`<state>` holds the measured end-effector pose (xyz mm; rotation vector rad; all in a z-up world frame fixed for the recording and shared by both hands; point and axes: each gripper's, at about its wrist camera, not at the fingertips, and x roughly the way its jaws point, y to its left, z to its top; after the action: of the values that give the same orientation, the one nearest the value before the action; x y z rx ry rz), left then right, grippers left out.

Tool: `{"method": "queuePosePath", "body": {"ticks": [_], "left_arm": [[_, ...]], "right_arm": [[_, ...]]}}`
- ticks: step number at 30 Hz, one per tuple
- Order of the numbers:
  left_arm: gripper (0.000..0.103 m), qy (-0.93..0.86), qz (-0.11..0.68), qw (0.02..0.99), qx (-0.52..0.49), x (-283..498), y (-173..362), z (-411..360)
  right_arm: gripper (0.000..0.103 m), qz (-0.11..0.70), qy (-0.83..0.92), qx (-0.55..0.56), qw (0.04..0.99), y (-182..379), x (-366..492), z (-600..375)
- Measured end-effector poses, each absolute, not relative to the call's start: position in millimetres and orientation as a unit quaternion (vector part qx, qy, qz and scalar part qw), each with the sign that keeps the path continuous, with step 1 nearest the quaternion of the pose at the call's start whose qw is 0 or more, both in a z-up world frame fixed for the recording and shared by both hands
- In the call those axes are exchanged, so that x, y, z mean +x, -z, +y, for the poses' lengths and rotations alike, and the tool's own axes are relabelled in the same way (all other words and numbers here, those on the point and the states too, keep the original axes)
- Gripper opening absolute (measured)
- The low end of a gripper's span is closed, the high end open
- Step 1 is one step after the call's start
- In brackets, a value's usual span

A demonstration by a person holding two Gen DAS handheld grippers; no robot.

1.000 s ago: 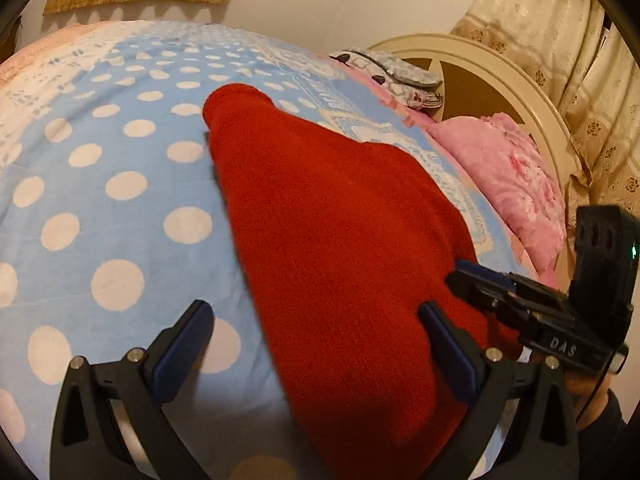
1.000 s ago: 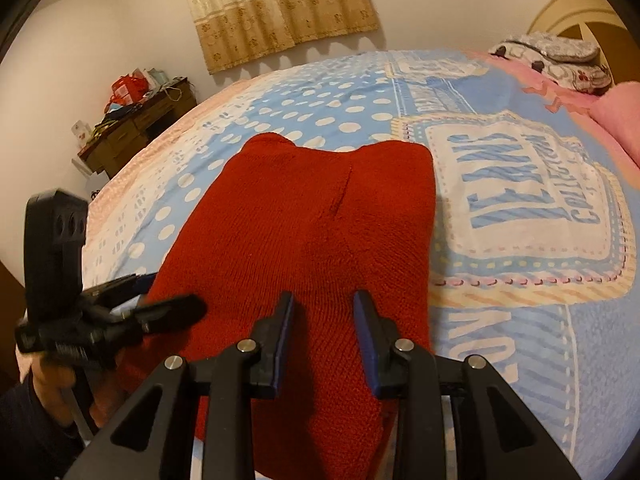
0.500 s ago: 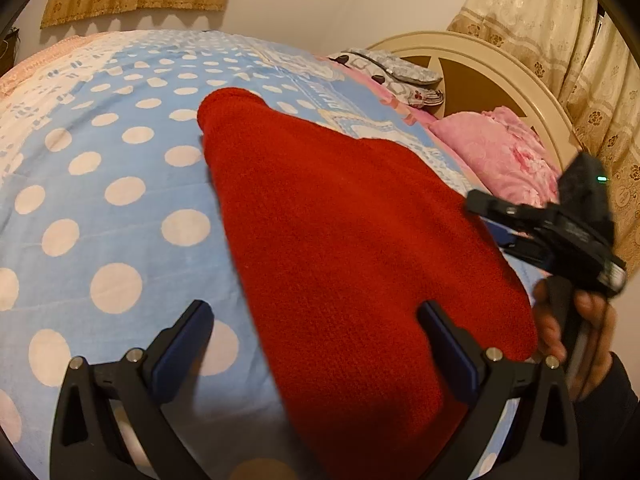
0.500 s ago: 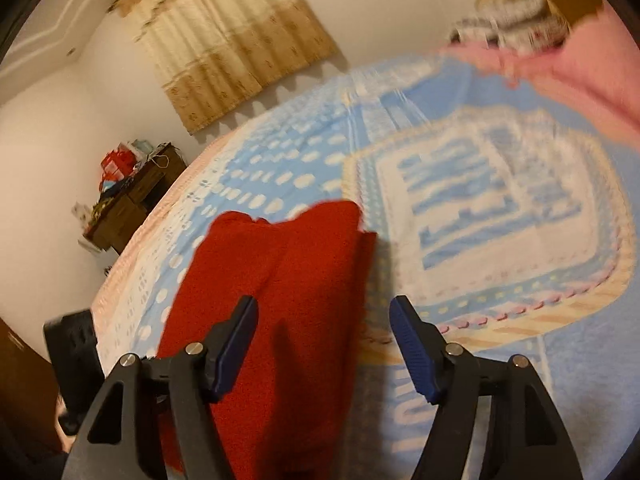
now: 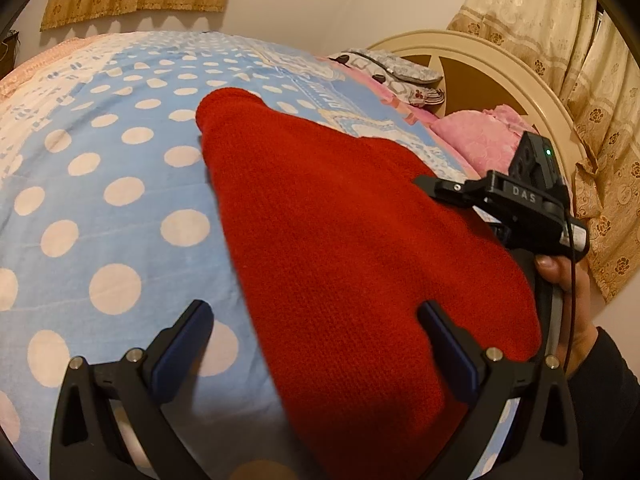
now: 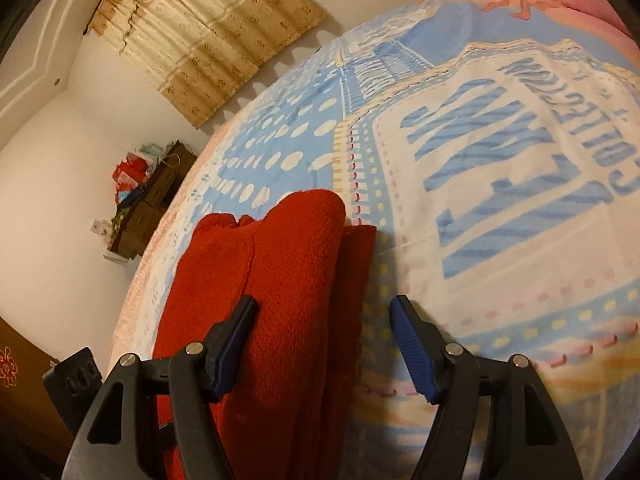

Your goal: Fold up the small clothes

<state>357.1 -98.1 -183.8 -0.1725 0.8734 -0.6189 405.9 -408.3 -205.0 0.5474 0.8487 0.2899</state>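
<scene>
Red knit garment (image 5: pixel 352 248). Bedspread (image 5: pixel 100 184): light blue, white polka dots. Pillow (image 5: pixel 480 140): pink. Curtains (image 5: pixel 560 48): beige, floral print. Headboard (image 5: pixel 480 52): cream.

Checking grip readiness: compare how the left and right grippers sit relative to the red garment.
The left gripper spans the red garment and polka-dot bedspread; the right gripper straddles the garment's folded edge and the printed panel. Both have jaws open, gripping nothing.

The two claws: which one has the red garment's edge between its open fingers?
The right claw: the red garment's right edge lies between its fingers. The left claw, wide open too, straddles the opposite edge.
</scene>
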Motion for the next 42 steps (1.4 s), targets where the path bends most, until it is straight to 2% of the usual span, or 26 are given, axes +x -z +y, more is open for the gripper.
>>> {"method": "queuePosePath", "body": {"ticks": [2, 4, 7, 13, 21, 22, 25, 30, 32, 38, 42], "left_arm": [[0.103, 0.294, 0.416, 0.857, -0.082, 357.1, 183.7, -98.5], [0.103, 0.294, 0.415, 0.857, -0.082, 356.9, 183.8, -98.4], [0.103, 0.296, 0.415, 0.856, -0.085, 357.4, 183.9, -97.5], [0.103, 0.298, 0.414, 0.855, -0.086, 357.8, 183.3, -98.0], [0.095, 0.292, 0.421, 0.856, -0.077, 357.3, 181.0, -104.4], [0.092, 0.294, 0.421, 0.855, -0.077, 357.5, 180.8, -104.7], [0.076, 0.311, 0.426, 0.845, -0.088, 359.1, 180.5, -104.9], [0.064, 0.305, 0.422, 0.85, -0.078, 353.5, 175.1, -108.9], [0.055, 0.303, 0.418, 0.854, -0.069, 350.4, 171.5, -110.7], [0.047, 0.287, 0.408, 0.866, -0.044, 337.3, 161.5, -112.5], [0.046, 0.287, 0.404, 0.868, -0.028, 323.4, 153.4, -108.5]], "right_arm": [[0.066, 0.408, -0.141, 0.254, 0.866, 205.0, 410.5, -405.2], [0.054, 0.408, -0.151, 0.257, 0.863, 206.6, 414.2, -403.9], [0.043, 0.411, -0.17, 0.272, 0.853, 209.0, 420.2, -401.7], [0.039, 0.414, -0.175, 0.274, 0.85, 213.2, 424.0, -398.6], [0.034, 0.418, -0.156, 0.245, 0.861, 208.4, 420.3, -391.4], [0.033, 0.418, -0.155, 0.246, 0.861, 208.6, 420.1, -391.6], [0.032, 0.417, -0.155, 0.249, 0.861, 208.6, 419.5, -393.3], [0.029, 0.419, -0.146, 0.238, 0.864, 206.3, 418.3, -393.1], [0.027, 0.415, -0.145, 0.234, 0.867, 203.9, 414.6, -391.4], [0.026, 0.404, -0.135, 0.216, 0.878, 194.6, 401.9, -384.7], [0.026, 0.397, -0.138, 0.207, 0.883, 185.4, 388.4, -380.2]]}}
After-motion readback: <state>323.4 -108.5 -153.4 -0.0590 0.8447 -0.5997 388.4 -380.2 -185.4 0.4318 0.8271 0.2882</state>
